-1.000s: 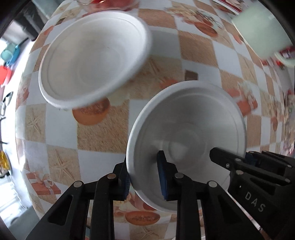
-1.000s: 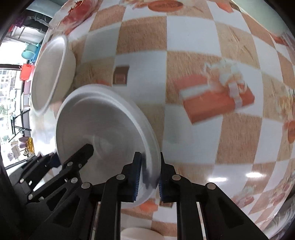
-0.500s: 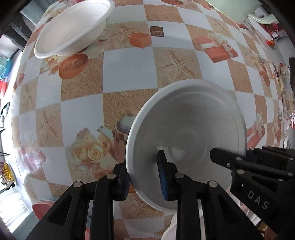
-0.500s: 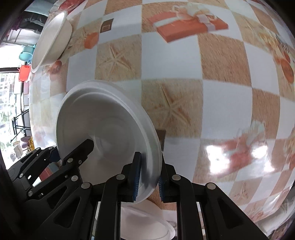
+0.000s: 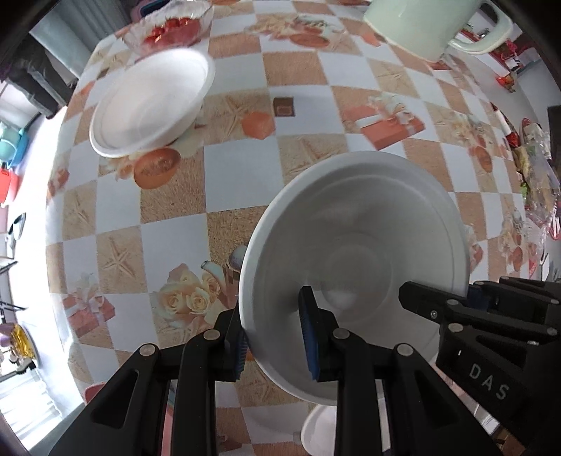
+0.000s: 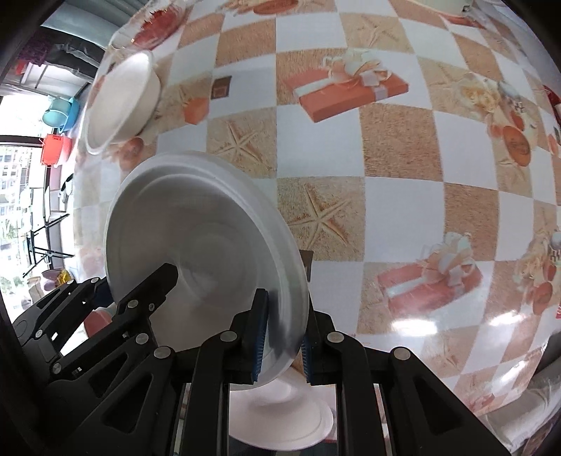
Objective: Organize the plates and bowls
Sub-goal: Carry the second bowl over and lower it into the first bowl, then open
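I hold one white plate (image 5: 354,245) above the table with both grippers. My left gripper (image 5: 273,336) is shut on its left rim; my right gripper (image 6: 280,336) is shut on its right rim, and the plate shows tilted in the right wrist view (image 6: 196,252). A white bowl (image 5: 150,101) stands on the table at the far left, apart from the plate; it also shows in the right wrist view (image 6: 119,101). Another white plate (image 6: 284,417) lies below the held one, near the table's front edge, partly hidden by the fingers.
A checked tablecloth (image 5: 245,182) covers the table. A pale green mug (image 5: 431,24) stands at the far right. A glass bowl with red contents (image 5: 171,28) stands behind the white bowl. A pink dish (image 5: 94,389) peeks out at the lower left.
Both grippers, still shut on the plate, have swung: the bowl, mug and glass bowl came back into view at the far side. The white plate below stays under the held one.
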